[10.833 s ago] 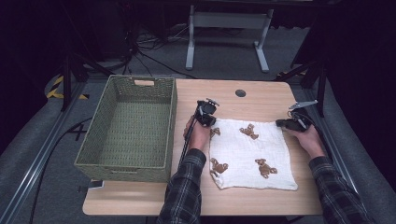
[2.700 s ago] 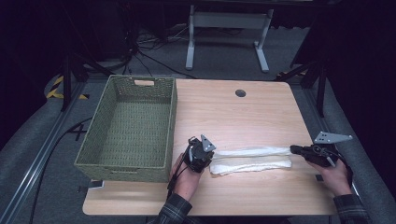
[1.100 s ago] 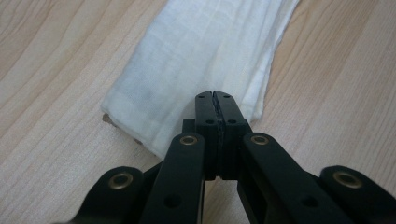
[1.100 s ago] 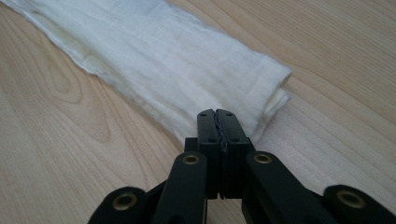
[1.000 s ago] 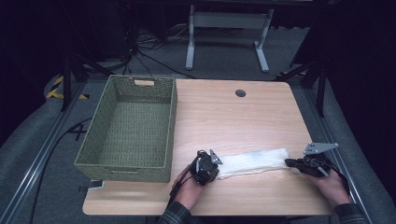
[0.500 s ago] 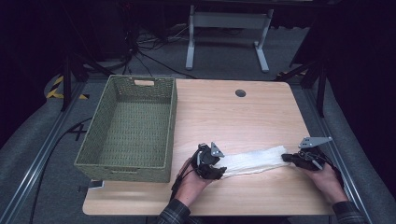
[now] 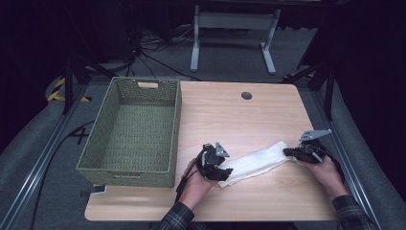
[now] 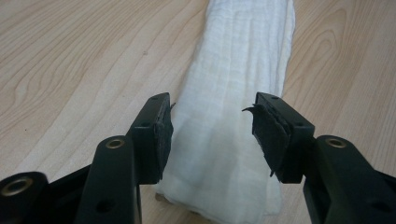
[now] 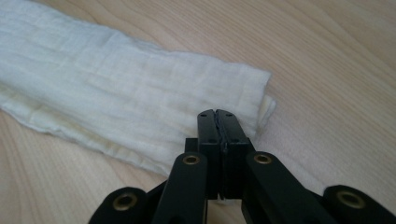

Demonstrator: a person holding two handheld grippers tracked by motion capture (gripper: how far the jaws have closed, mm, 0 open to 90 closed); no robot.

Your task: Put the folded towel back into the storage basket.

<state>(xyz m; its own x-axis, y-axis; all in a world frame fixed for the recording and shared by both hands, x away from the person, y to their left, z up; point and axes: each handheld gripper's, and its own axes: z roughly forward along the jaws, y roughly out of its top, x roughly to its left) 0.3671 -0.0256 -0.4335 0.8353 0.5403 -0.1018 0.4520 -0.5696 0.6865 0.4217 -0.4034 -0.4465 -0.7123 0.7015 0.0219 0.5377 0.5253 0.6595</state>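
- Room: dark surroundings; grey carpeted floor (image 7: 43,139) with black cables, yellow-and-black hazard tape (image 7: 60,91) at the left, and a grey metal stand frame (image 7: 232,33) beyond the table.
- Surface: light wood-grain rectangular table (image 7: 239,120) with a small black round grommet (image 7: 246,95) near its far edge.
- Olive-green woven rectangular basket (image 7: 134,132) on the table's left part, a cut-out handle in its far wall.
- White folded muslin cloth (image 7: 256,163), a long narrow strip lying flat and slanted on the near right part of the table, well apart from the basket.
- Left gripper (image 8: 212,135), held in the person's hand at the strip's near-left end: jaws spread wide, straddling the cloth's width, one at each long edge.
- Right gripper (image 9: 222,123), at the strip's far-right end: jaws pressed together, tips over the cloth's corner; whether fabric is pinched between them cannot be told.
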